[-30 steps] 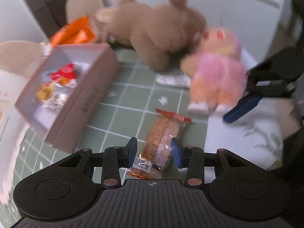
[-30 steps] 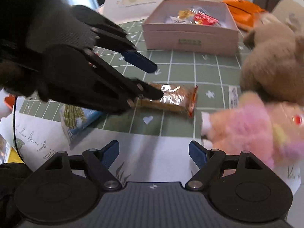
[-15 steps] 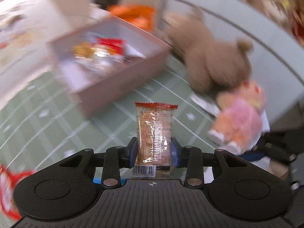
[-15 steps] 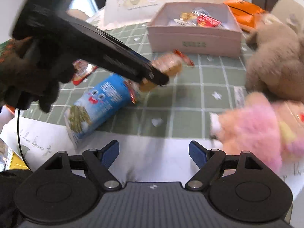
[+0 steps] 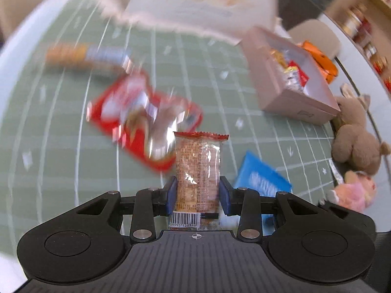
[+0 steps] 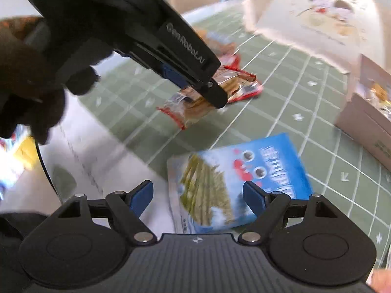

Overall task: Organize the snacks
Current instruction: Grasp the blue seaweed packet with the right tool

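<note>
My left gripper (image 5: 198, 199) is shut on a clear-wrapped cracker packet (image 5: 198, 171) with red ends, held upright above the green checked mat (image 5: 61, 146). The same packet (image 6: 195, 102) shows in the right wrist view in the left gripper's jaws. My right gripper (image 6: 198, 195) is open and empty, just above a blue seaweed snack bag (image 6: 244, 178). A red snack bag (image 5: 144, 117) lies on the mat below the held packet. A pink box (image 5: 290, 80) holding several small snacks stands at the right.
A long orange-and-blue packet (image 5: 85, 56) lies far left. A large white printed bag (image 6: 315, 17) stands behind the box. A brown plush bear (image 5: 354, 136) and pink plush toy (image 5: 354, 190) lie at the right edge. White paper (image 6: 92, 161) covers the near table.
My left gripper closed on the cracker packet, lifted it off the mat and swung left, away from the plush toys. The right gripper moved over the blue bag.
</note>
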